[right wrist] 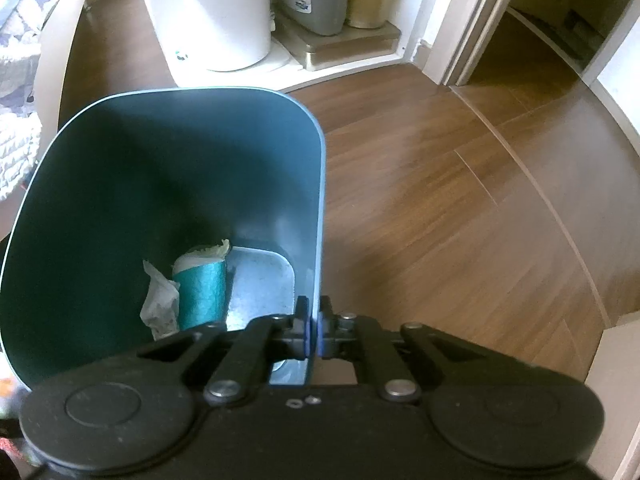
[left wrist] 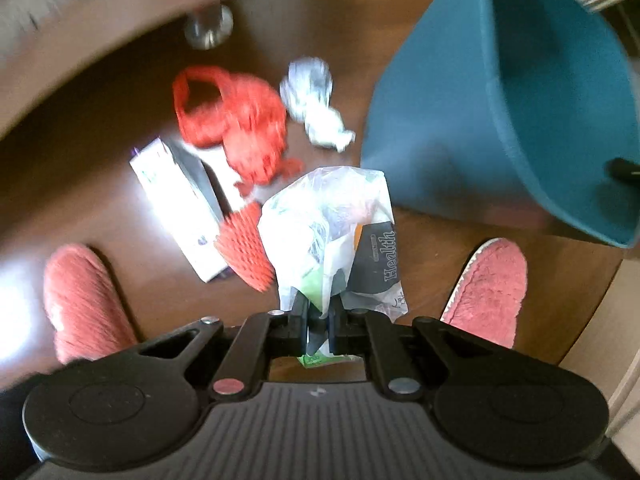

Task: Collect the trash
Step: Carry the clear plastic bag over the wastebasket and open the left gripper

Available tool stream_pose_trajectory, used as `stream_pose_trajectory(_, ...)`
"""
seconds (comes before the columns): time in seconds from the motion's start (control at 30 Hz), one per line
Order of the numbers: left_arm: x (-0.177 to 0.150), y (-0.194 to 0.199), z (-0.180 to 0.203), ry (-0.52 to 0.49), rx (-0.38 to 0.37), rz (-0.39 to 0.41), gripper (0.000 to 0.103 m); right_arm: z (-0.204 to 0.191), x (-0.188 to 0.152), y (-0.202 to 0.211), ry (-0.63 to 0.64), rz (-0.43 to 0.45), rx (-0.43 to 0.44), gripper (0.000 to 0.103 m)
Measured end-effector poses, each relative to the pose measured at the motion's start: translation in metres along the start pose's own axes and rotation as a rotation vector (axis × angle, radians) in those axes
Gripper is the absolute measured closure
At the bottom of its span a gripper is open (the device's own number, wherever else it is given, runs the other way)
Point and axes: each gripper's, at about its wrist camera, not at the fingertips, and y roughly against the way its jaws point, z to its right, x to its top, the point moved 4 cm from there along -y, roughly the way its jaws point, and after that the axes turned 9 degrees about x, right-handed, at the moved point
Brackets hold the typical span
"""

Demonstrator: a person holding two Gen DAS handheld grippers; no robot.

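In the left wrist view my left gripper is shut on a clear plastic bag with printed wrappers inside, which hangs above the floor. On the floor beyond it lie a red mesh bag, a white carton, crumpled foil and paper and a red spiky piece. A teal trash bin stands at the right. In the right wrist view my right gripper is shut on the near rim of that bin. Inside lie a teal paper cup and crumpled paper.
Two pink slippers of the person flank the left gripper on the wooden floor. A metal furniture leg stands beyond the trash. In the right wrist view, white containers and a doorway lie past the bin.
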Motion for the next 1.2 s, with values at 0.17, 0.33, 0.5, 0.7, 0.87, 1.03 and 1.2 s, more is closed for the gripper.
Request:
stream_pose_trajectory(0.17,-0.002,0.053,-0.023,0.058,-0.020,0.094,0.094,-0.009,0.002,0.009,0.043,0.003,-0.021,0.100)
stream_pose_trajectory(0.33,-0.004,0.095,-0.011,-0.009,-0.043,0.215,0.094,-0.032,-0.005,0.020,0.230,-0.004,-0.087,0.099)
stream_pose_trajectory(0.5,-0.007,0.111,0.020,-0.087,-0.071,0.277,0.094,-0.035,-0.005,0.035,0.258,0.015,-0.130,0.101)
stream_pose_trajectory(0.7,0.002,0.121,0.068,-0.228,-0.090,0.330,0.094,-0.046,-0.010,0.051,0.314,0.017,-0.164,0.102)
stream_pose_trajectory(0.87,0.004,0.107,0.104,-0.328,-0.060,0.314,0.094,-0.059,-0.023,0.056,0.295,0.041,-0.205,0.102)
stream_pose_trajectory(1.03,-0.001,0.090,0.119,-0.377,-0.022,0.291,0.094,-0.063,-0.026,0.056,0.296,0.060,-0.231,0.102)
stream_pose_trajectory(1.2,-0.003,0.077,0.127,-0.385,0.013,0.256,0.094,-0.064,-0.028,0.058,0.315,0.077,-0.233,0.102)
